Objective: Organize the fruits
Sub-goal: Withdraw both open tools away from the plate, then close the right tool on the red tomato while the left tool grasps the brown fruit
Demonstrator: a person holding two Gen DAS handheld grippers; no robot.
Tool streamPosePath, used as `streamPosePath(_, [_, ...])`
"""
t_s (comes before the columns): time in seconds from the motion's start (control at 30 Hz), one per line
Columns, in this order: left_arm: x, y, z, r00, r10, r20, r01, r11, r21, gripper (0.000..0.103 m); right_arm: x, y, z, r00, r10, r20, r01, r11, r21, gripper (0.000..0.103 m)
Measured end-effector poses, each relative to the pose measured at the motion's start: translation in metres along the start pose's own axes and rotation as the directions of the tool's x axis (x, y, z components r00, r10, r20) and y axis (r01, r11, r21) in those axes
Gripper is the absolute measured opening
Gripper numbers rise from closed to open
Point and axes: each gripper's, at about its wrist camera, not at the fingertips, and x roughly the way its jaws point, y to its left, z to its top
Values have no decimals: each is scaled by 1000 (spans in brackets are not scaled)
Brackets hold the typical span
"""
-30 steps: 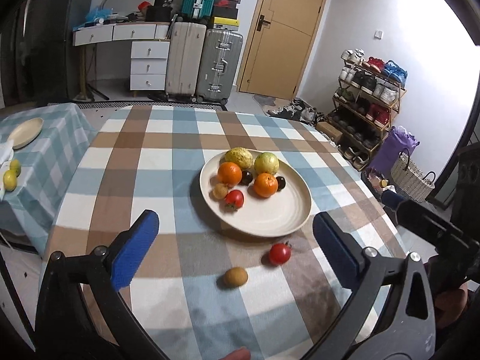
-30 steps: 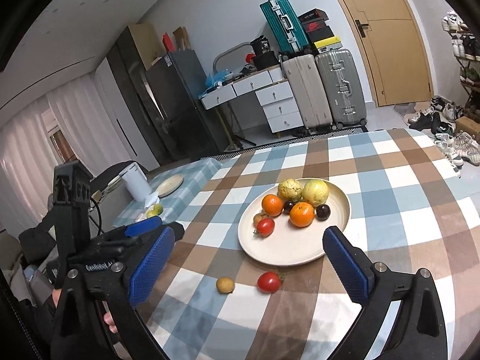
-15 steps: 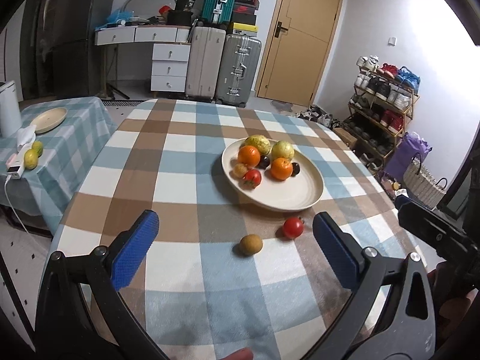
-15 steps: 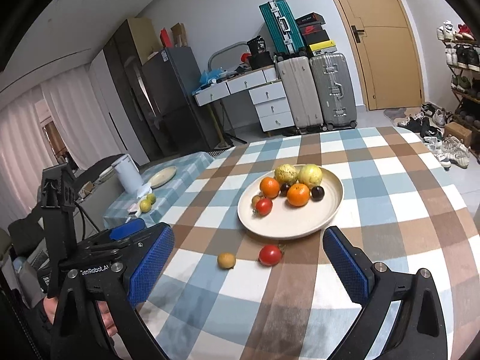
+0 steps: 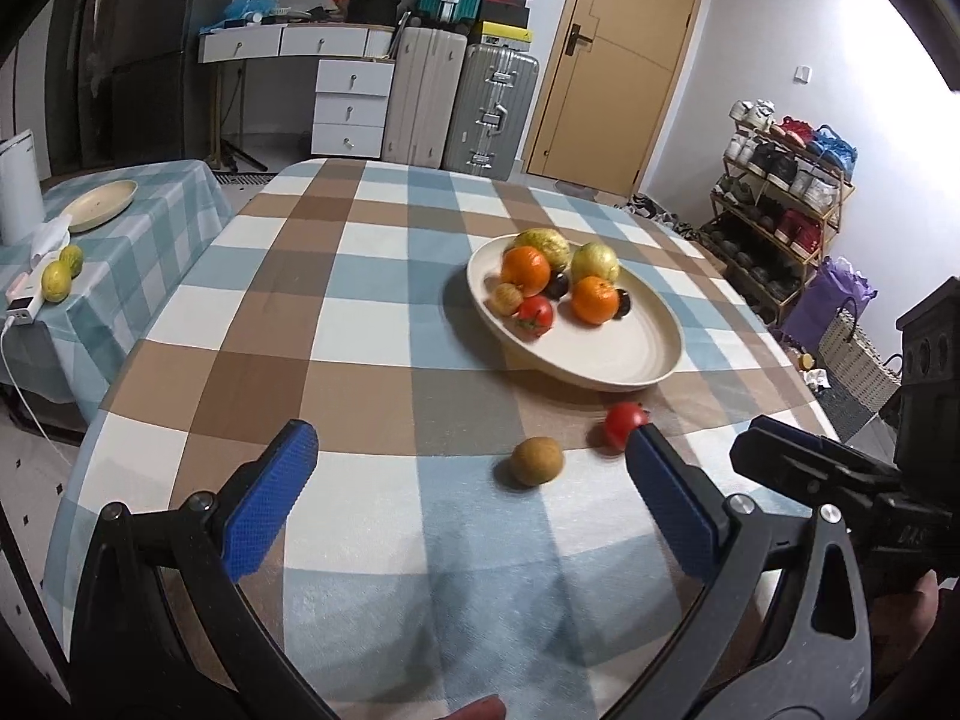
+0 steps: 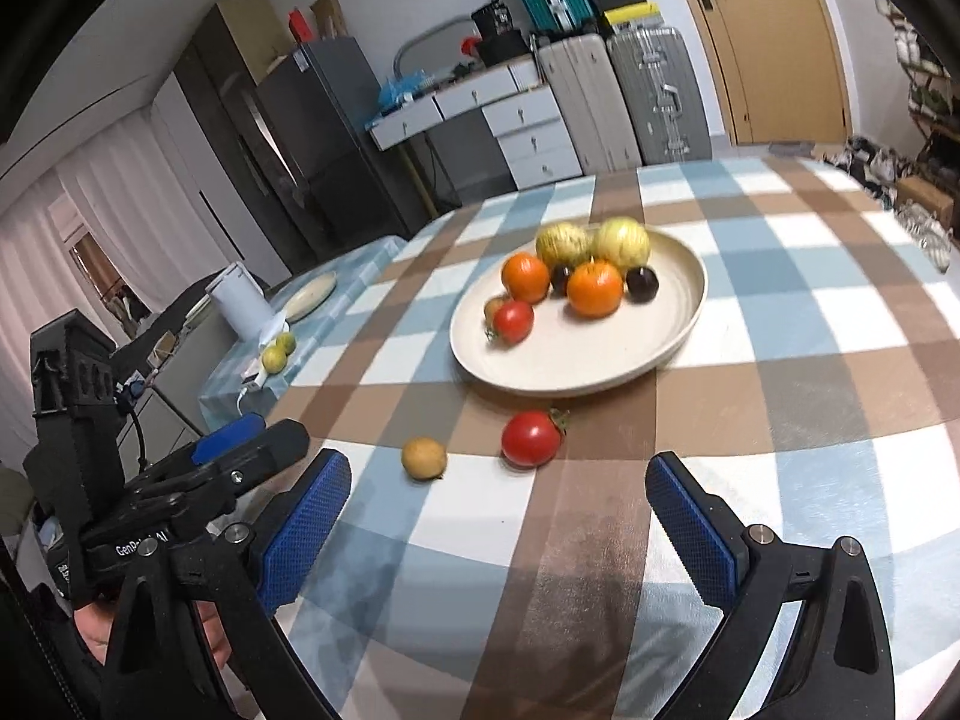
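Observation:
A cream plate on the checked tablecloth holds two oranges, two yellow-green fruits, a tomato, dark plums and a small brown fruit. In front of the plate lie a loose red tomato and a small brown fruit. My left gripper is open over the table's near edge, its right finger just short of the tomato. My right gripper is open too, a little short of both loose fruits. Each gripper shows at the edge of the other's view.
A side table on the left carries a second plate, two yellow-green fruits and a white kettle. Behind the table stand suitcases, drawers and a door. A shoe rack is on the right.
Both grippers have pulled lower and nearer the table's front edge, so the loose tomato and brown fruit now sit closer to the fingertips. Both stayed open.

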Motion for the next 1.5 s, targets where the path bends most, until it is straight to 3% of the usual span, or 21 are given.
streamPosePath(0.13, [15,6,-1,1000,-3,-20,3,1000,-16,102,19,-10,1,999,12,-36,-11,1000,21,99])
streamPosePath(0.27, [30,9,-2,999,-6,-47,5,1000,-29,102,38,-14,4,996,36,-79,-34,999,28,88])
streamPosePath(0.33, [38,10,-1,998,-11,-58,9,999,-32,102,47,-16,6,995,38,-93,-36,999,25,87])
streamPosePath(0.83, [55,11,2,998,3,-61,-4,1000,-17,102,78,-17,17,985,50,-163,-51,999,-1,68])
streamPosePath(0.9, [56,12,3,998,7,-62,-8,1000,-16,102,80,-15,17,985,47,-166,-51,999,-19,58])
streamPosePath(1.03, [58,12,3,997,23,-75,-24,1000,-12,102,82,-13,16,985,17,-173,-24,999,-39,48])
streamPosePath(1.1, [59,12,3,996,31,-84,-32,999,-9,102,83,-14,16,984,10,-178,-18,999,-43,33])
streamPosePath(1.5, [73,-10,1,989,-7,-151,14,999,45,102,45,-30,15,994,68,-86,-70,997,-18,32])
